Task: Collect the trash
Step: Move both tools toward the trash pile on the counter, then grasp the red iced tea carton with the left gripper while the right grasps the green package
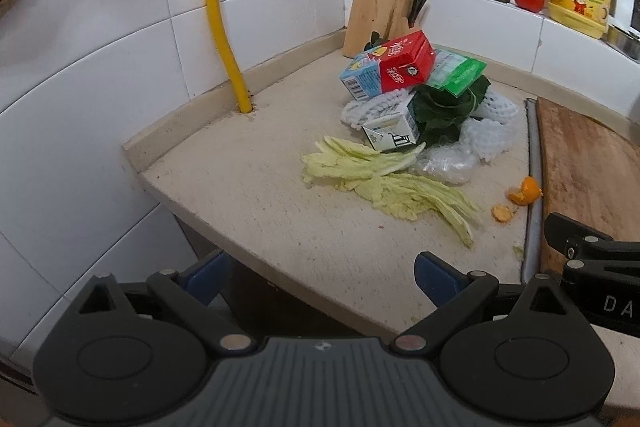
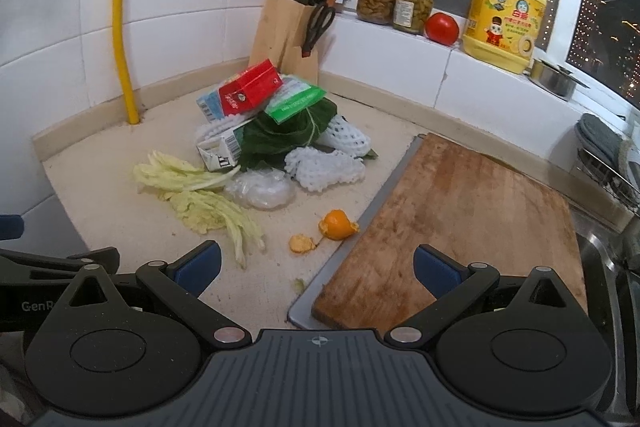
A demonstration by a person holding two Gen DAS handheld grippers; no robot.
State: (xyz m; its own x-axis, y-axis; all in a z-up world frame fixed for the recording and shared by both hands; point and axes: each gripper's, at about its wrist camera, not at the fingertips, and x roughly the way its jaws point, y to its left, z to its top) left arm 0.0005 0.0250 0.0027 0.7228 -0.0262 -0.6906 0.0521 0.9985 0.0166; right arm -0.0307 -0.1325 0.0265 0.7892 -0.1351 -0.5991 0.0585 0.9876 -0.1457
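Note:
A trash pile lies in the counter's corner: a red carton (image 1: 404, 65) (image 2: 250, 89), a green packet (image 1: 458, 73) (image 2: 296, 101), a white carton (image 1: 392, 133) (image 2: 220, 151), dark leaves (image 1: 444, 115) (image 2: 276, 137), white foam netting (image 2: 326, 169) and a clear plastic bag (image 1: 444, 167) (image 2: 262, 191). Pale cabbage leaves (image 1: 384, 183) (image 2: 200, 193) and orange peel (image 1: 524, 191) (image 2: 336, 225) lie nearer. My left gripper (image 1: 320, 281) is open and empty at the counter's front edge. My right gripper (image 2: 318, 267) is open and empty over the cutting board's near corner.
A wooden cutting board (image 2: 460, 223) on a metal tray lies right of the trash. A knife block (image 2: 288, 27) stands in the corner. Jars (image 2: 394, 3), a tomato (image 2: 441, 29) and a yellow detergent jug (image 2: 504, 15) sit on the sill. A yellow pipe (image 1: 224, 27) rises at left.

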